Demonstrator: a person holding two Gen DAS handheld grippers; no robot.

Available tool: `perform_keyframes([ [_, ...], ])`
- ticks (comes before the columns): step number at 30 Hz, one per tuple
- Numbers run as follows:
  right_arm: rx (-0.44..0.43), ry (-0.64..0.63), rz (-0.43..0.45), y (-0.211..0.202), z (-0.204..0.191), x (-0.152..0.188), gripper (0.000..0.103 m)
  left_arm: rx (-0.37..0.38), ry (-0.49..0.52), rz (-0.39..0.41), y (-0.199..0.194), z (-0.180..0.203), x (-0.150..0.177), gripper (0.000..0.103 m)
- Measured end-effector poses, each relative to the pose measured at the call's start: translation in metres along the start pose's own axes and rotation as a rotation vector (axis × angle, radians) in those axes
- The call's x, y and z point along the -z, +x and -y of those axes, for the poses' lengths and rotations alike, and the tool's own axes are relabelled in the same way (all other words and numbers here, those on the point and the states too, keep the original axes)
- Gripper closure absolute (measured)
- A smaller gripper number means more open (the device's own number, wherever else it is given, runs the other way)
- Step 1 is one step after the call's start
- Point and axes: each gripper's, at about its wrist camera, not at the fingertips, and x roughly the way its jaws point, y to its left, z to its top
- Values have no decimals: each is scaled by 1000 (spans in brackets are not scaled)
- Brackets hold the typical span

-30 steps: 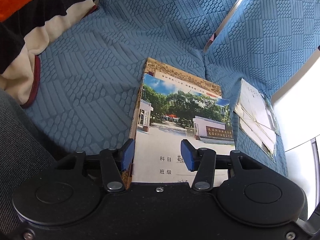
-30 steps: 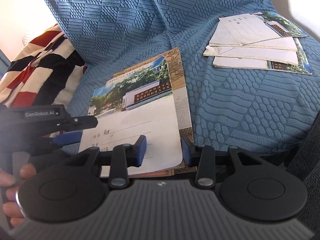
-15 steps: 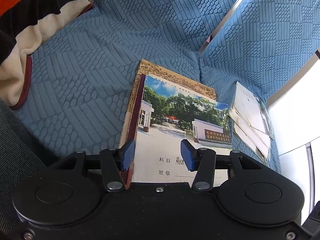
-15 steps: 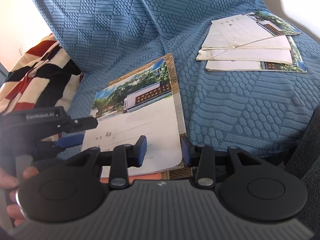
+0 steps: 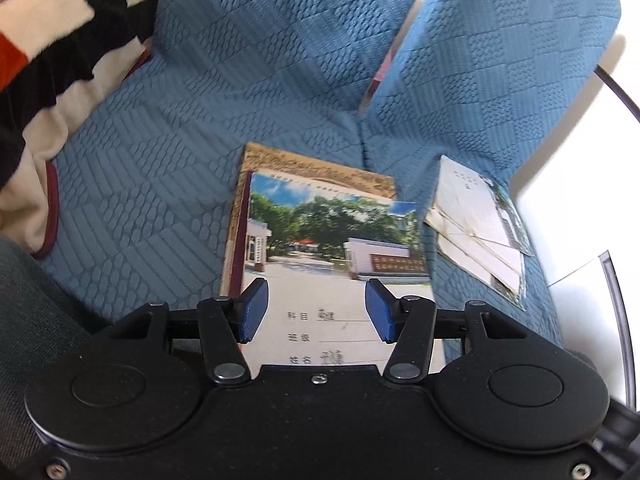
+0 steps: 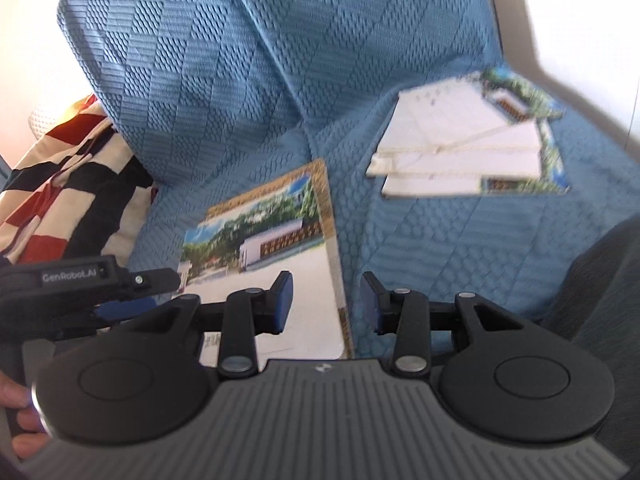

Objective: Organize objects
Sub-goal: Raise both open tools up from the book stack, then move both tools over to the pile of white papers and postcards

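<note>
The notebooks (image 5: 332,248) lie in a small stack near the front edge of the blue sofa seat (image 5: 160,168), the photo-cover one on top of a brown one. A messy pile of more notebooks (image 6: 468,152) sits well apart, toward the right edge of the seat. The left claw (image 5: 314,310) is wide open over the near end of the top cover and holds nothing. The right claw (image 6: 326,304) is also open and empty, over the stack's right edge. The covers look thin and slippery. A pinch on only the top one could slide it off, or bend it.
</note>
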Motion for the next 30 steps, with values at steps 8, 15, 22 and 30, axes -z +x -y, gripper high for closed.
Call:
perform_keyframes([
  [8,57,-67,88,-50,5,-26,62,60,82,18,-29,31,-4,52],
  [15,90,-35,145,-88,11,-38,62,118,128,42,-50,62,-7,51],
  [22,112,-29,178,-110,14,-41,61,146,174,53,-58,87,-7,49],
  [30,138,-54,202,-122,24,-44,61,131,192,54,-54,107,-2,47],
])
